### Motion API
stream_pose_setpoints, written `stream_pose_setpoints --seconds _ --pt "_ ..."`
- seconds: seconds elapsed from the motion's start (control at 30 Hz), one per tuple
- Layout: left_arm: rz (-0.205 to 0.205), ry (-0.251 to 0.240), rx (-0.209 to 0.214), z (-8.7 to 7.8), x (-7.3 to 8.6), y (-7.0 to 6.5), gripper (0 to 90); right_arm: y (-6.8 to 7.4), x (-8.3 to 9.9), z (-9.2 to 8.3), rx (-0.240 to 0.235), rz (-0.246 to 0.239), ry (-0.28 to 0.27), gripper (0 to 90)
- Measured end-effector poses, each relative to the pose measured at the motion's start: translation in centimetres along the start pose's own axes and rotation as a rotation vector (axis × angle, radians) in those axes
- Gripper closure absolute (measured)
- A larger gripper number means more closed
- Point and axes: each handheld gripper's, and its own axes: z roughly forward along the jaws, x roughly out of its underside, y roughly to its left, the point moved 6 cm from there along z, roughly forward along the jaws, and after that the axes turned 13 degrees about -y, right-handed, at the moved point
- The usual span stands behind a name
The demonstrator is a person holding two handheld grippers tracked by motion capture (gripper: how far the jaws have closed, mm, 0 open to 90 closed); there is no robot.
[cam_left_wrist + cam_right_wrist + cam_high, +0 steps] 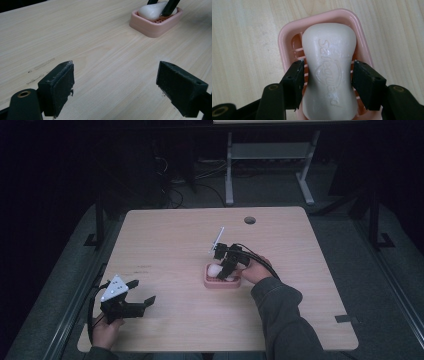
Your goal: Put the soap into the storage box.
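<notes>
A white soap bar (329, 72) with raised lettering lies in a pink slotted soap dish (287, 37) near the middle of the wooden table (175, 235). My right gripper (329, 62) reaches down over the dish (221, 283), its pads flanking the bar's narrow waist. A thin gap shows at the left pad, so the jaws stand open around the soap (215, 270). My left gripper (143, 291) sits at the near left of the table, open wide with nothing between its fingers. In the left gripper view, the dish (155, 27) and soap (150, 11) lie ahead to the right.
A round cable hole (250, 220) sits near the table's far edge. Beyond it stands a grey desk frame (230, 175) on a dark floor with cables. Bare wood surrounds the dish on every side.
</notes>
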Motion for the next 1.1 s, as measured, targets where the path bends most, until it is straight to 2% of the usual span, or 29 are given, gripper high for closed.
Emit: stream_pose_setpoints --seconds 0.43,1.1 --pt "0.005 0.002 0.001 0.0 0.0 0.0 14.5 0.6 -0.3 -1.4 0.019 -0.013 -0.032 43.7" --pt "-0.003 0.0 0.001 0.1 0.0 -0.2 14.5 0.7 1.2 -3.5 0.047 0.004 -0.083 48.5"
